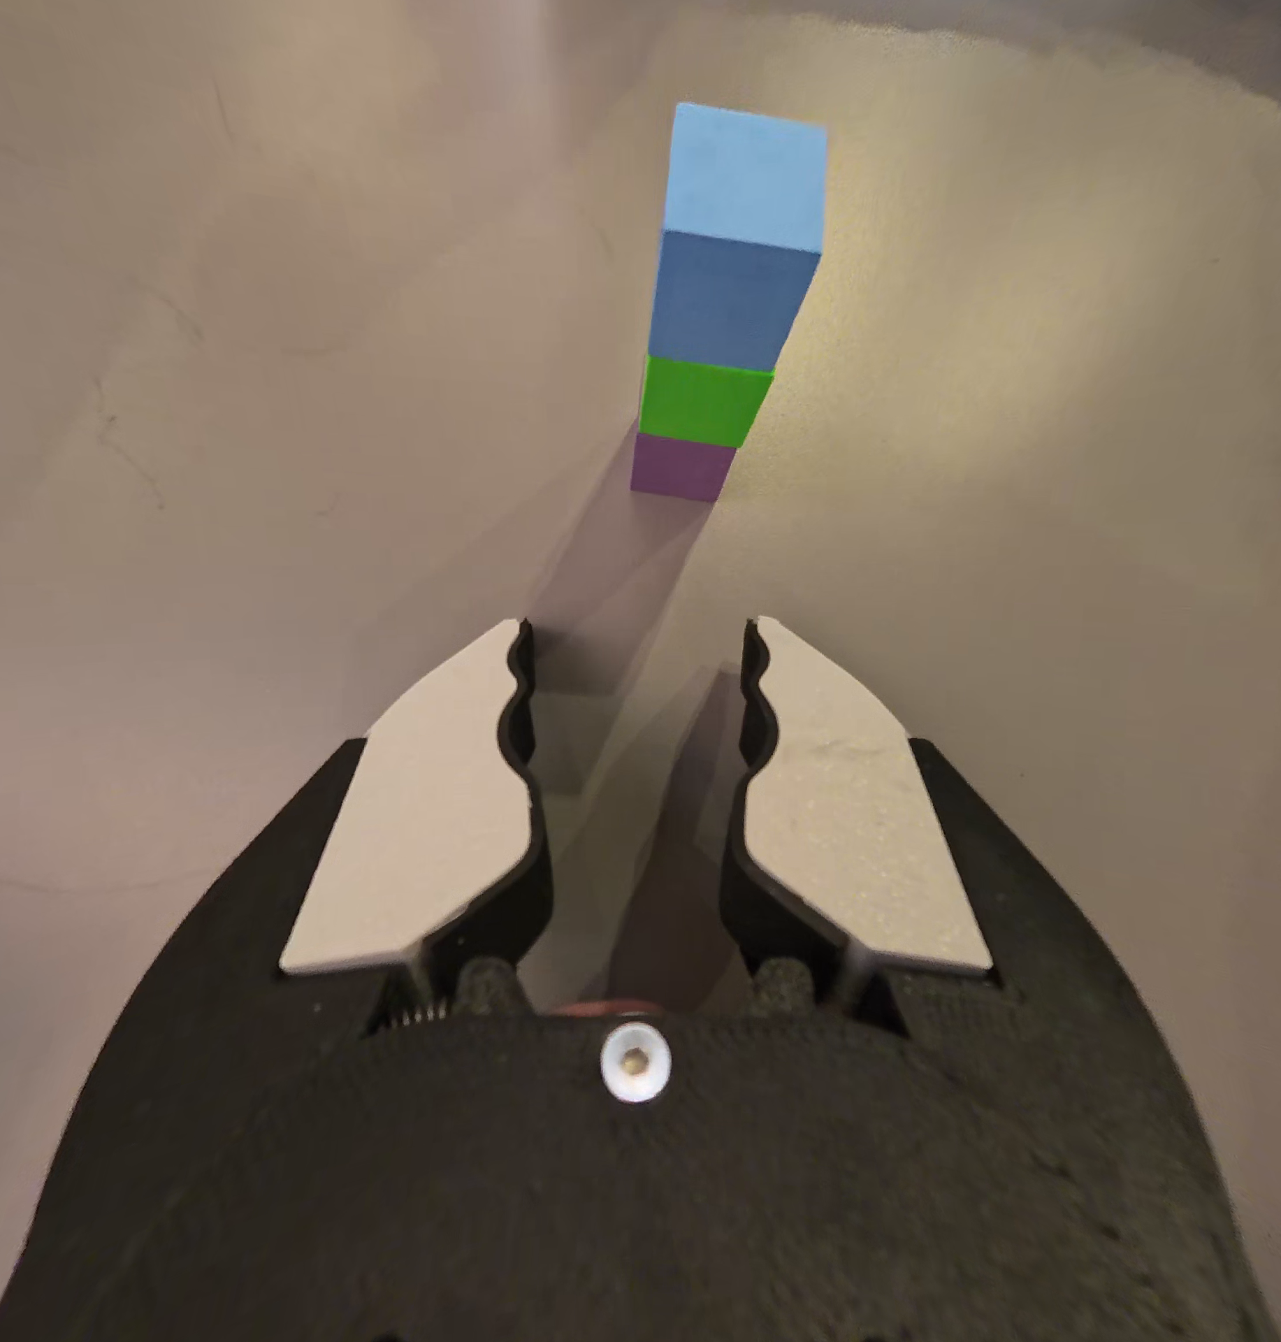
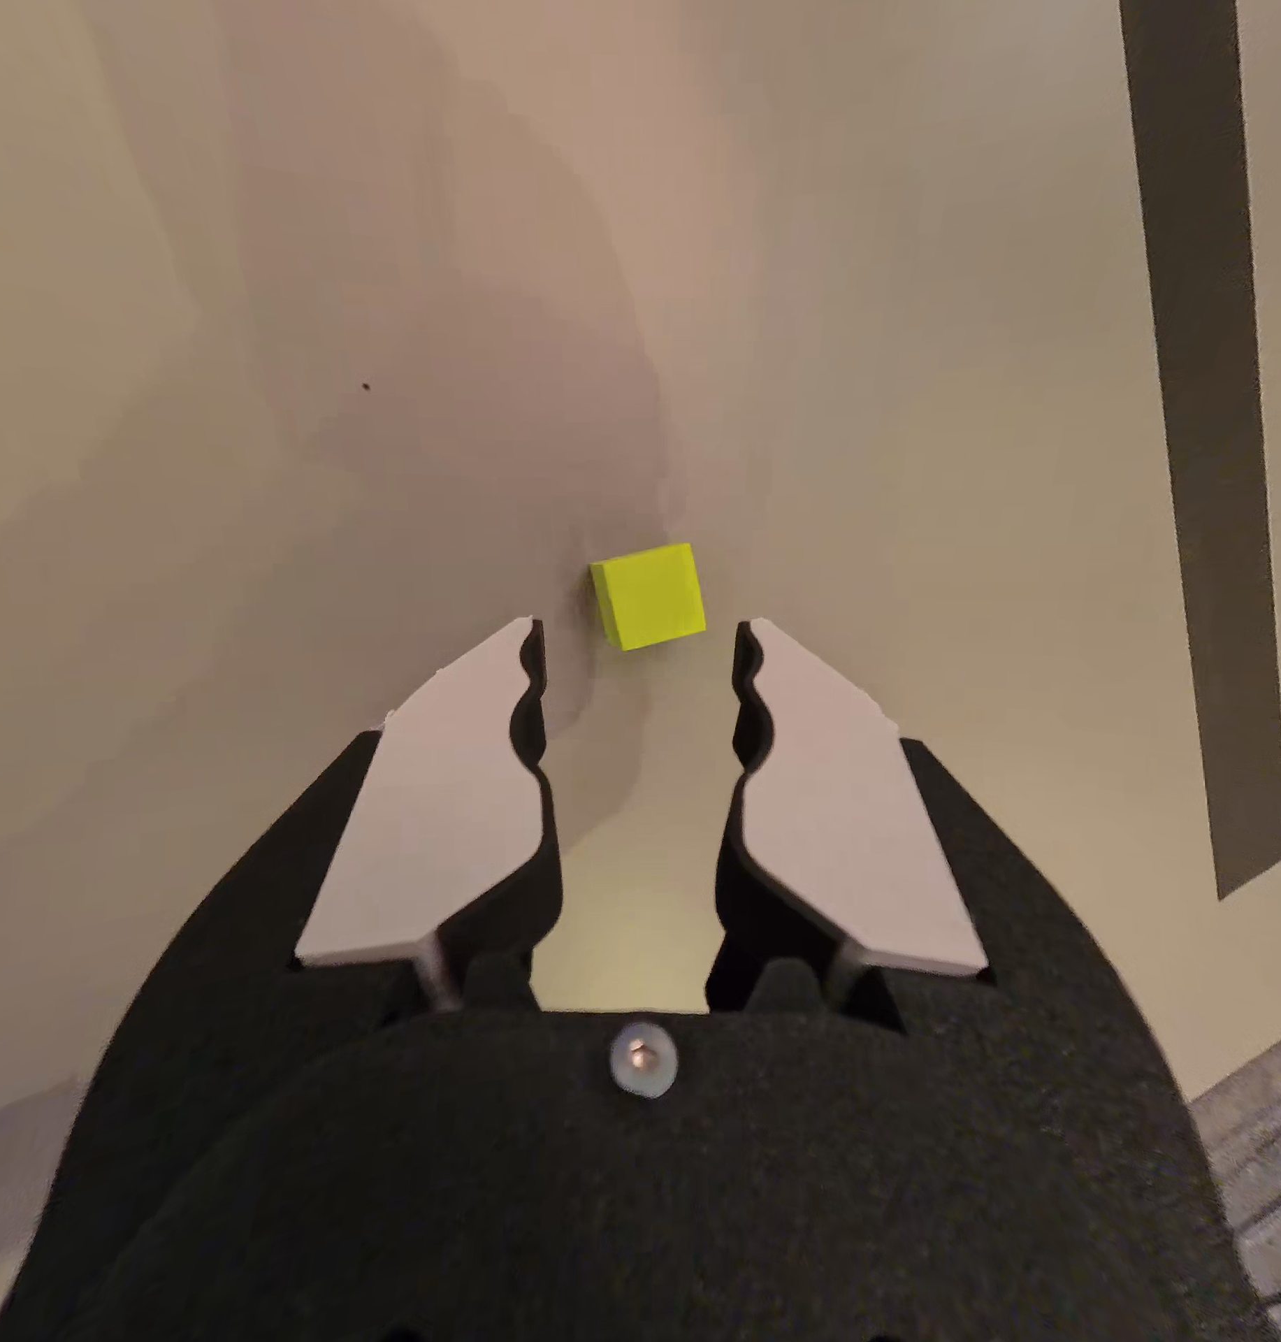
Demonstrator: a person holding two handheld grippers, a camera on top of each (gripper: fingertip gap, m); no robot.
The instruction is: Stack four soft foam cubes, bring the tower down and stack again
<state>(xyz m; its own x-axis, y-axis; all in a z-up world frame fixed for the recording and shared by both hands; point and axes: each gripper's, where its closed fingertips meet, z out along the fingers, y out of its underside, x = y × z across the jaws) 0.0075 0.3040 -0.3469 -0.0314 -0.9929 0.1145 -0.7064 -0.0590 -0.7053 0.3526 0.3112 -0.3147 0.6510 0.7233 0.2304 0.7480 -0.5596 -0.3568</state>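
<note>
Your left tongs [image 1: 637, 624] hang above the pale desk [image 1: 260, 363] with the fingers spread wide and nothing between the black pads; only shadow falls in the gap. Ahead of them and slightly to the right stands the tower of four foam cubes, well clear of the fingertips. The purple cube [image 1: 684, 468] sits on the desk at the bottom, the green cube [image 1: 706, 399] rests on it, the dark blue cube [image 1: 731, 301] comes next and the light blue cube [image 1: 746, 174] tops the pile. The cubes line up closely, though the green one juts out a little past the purple one on the right. The tower's shadow runs across the desk toward your left tongs.

Your right tongs [image 2: 639, 624] are likewise held wide apart and grip nothing. A fifth piece, the yellow cube [image 2: 652, 595], lies alone on the desk just beyond the fingertips, roughly centred on the gap and turned a little askew to the fingers. Neither pad touches it. Farther right, a dark strip [image 2: 1218, 436] runs along the desk, and grey floor [image 2: 1269, 1133] shows past the desk edge at the lower right.
</note>
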